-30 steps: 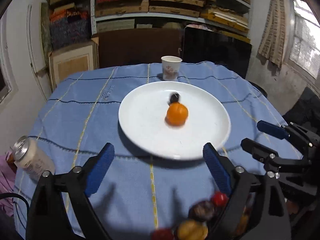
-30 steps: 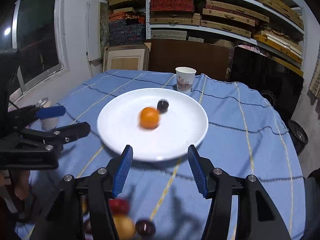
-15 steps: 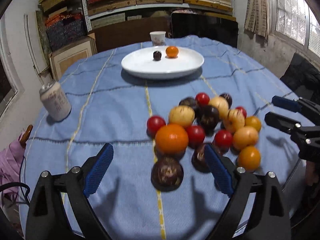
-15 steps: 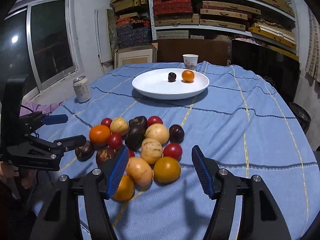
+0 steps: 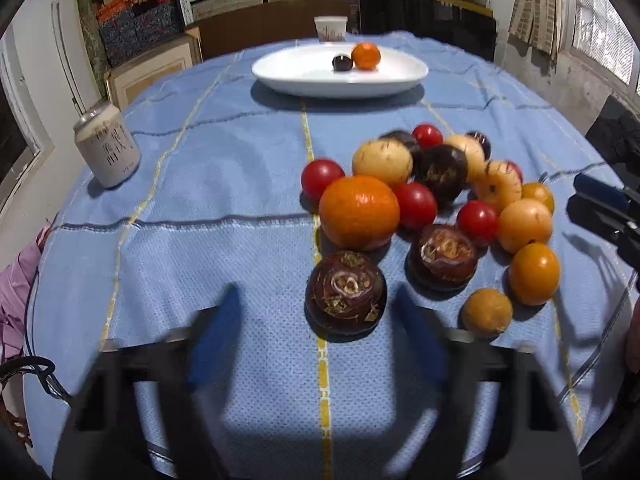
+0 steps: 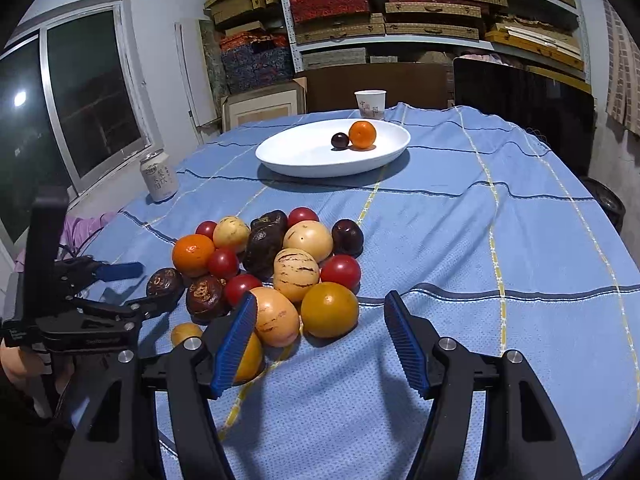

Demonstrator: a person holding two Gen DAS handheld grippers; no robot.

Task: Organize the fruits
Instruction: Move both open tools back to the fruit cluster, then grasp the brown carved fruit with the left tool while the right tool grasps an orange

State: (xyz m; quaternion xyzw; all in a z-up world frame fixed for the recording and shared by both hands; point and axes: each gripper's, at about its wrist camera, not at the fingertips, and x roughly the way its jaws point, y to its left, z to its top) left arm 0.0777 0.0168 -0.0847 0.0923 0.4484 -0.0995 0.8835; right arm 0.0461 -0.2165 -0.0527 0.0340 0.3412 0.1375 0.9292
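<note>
Fruit pile [image 6: 272, 272] near the table's front edge: five red tomatoes, one orange, roughly a dozen other fruits. White plate [image 6: 304, 160] toward the far edge holds one orange, one dark plum. One can, one paper cup. Blue cloth [image 6: 480, 240]; shelved storeroom. Left gripper [image 5: 316, 340] closing, empty, a dark fruit [image 5: 346, 292] just ahead. Right gripper [image 6: 320, 340] half-spread, empty.

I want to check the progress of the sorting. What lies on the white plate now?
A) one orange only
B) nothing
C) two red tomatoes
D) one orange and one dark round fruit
D: on the plate an orange sits beside a dark fruit; all other fruits are on the cloth.
</note>
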